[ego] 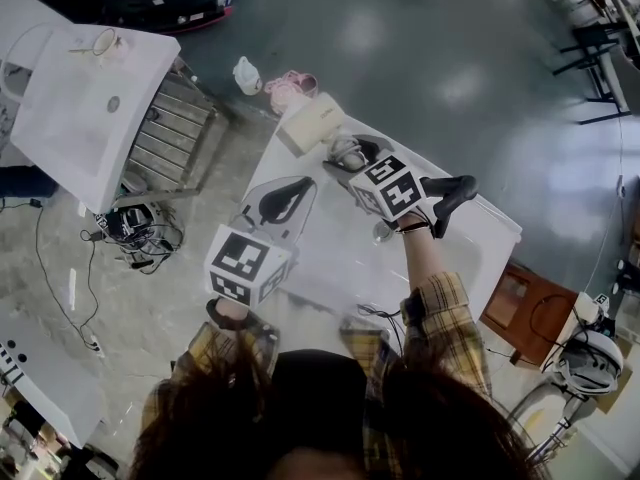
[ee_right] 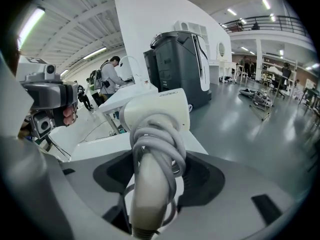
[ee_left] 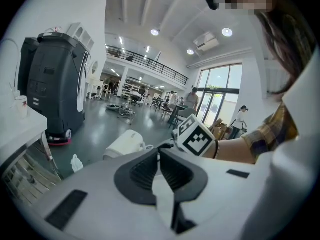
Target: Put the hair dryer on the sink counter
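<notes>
Hair dryer (ee_right: 156,111), cream plastic, cord-wrapped handle gripped by right fingers (ee_right: 202,179), left fingers (ee_left: 140,174) closed

Dark hair (ego: 300,418) fills the bottom of the head view, with yellow-and-brown plaid sleeves (ego: 445,318) just above it. A thin dark band (ego: 413,227) circles the right wrist. Near mid-frame, the left gripper (ego: 283,200) and right gripper (ego: 347,154) are white-shelled, with black ribbed fingers (ee_left: 145,171). Each bears a white cube (ego: 245,264) printed with black square markers.
</notes>
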`<state>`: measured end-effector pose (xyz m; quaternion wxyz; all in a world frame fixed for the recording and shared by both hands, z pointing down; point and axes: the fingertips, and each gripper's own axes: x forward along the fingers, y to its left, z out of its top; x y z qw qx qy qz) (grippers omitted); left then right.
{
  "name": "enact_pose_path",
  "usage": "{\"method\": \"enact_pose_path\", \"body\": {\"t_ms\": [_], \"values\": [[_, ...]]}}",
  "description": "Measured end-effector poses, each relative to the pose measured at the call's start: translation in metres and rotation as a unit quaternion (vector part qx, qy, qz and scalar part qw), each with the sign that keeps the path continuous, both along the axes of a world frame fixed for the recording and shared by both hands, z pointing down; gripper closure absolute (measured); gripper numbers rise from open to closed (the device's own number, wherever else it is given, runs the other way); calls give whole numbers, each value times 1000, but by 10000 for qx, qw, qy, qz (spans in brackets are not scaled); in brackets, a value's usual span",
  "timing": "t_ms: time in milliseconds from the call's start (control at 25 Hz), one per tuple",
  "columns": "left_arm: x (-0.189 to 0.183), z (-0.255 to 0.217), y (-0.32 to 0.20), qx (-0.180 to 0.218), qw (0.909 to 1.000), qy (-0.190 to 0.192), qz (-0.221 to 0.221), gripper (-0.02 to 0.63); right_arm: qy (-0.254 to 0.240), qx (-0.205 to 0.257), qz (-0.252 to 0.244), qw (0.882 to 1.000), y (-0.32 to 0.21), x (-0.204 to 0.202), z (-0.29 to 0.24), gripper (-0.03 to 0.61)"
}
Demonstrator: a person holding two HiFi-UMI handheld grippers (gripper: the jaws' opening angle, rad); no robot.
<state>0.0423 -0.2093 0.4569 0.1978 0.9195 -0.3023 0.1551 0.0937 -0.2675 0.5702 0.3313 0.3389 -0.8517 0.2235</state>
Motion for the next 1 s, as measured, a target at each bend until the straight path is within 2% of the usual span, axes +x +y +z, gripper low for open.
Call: {"method": "enact_pose_path", "body": {"t_ms": [640, 840, 1000], "values": [[9, 7, -3, -123, 9999, 10, 93, 588, 784, -209, -996, 9917, -6, -6, 25, 296], [11, 9, -2, -151, 9998, -8, 152, 588, 777, -193, -999, 9918, -14, -3, 32, 295], [7, 12, -5, -162, 9998, -26, 101, 588, 1141, -66, -1246, 9856, -17, 2, 44, 288]]}}
